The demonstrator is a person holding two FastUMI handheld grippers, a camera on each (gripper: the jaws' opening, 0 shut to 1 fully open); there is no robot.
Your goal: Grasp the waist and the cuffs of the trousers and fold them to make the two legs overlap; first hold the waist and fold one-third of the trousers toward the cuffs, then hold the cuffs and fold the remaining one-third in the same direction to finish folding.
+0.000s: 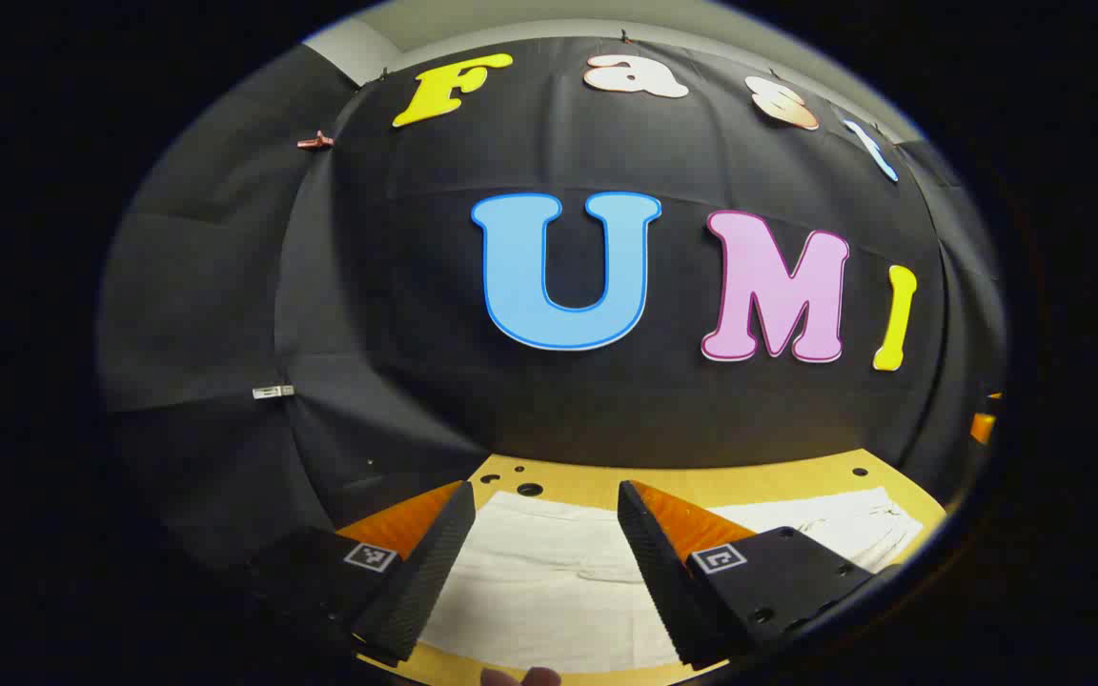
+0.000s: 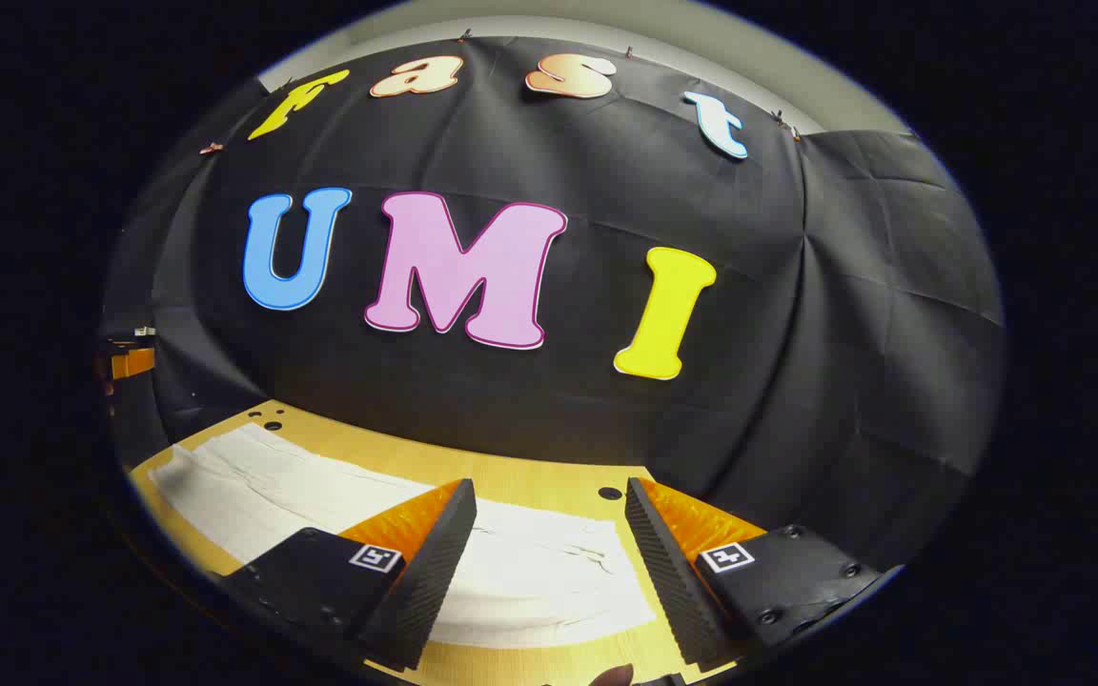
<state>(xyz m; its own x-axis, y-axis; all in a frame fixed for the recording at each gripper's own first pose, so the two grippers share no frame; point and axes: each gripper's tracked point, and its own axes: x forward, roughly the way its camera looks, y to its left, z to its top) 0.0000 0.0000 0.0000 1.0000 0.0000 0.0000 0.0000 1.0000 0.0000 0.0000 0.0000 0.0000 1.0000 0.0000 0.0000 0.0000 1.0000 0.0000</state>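
Trousers (image 1: 549,581) lie flat on the wooden table (image 1: 759,486), long axis running sideways between the hands. Left gripper (image 1: 549,562) hangs spread wide over one end, holding nothing; right gripper (image 2: 549,562), equally empty, over the other. Waist or cuffs, probably undecidable here.

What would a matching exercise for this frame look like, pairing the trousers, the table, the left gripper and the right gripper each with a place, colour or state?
Things:
1. trousers
2. table
3. left gripper
4. right gripper

Descriptions:
A. light wood with dark round holes
B. white, lying flat and spread out
C. open above the end of the cloth by the table's right end
D. open above the cloth, which runs off to its right

Pairs: 1-B, 2-A, 3-D, 4-C
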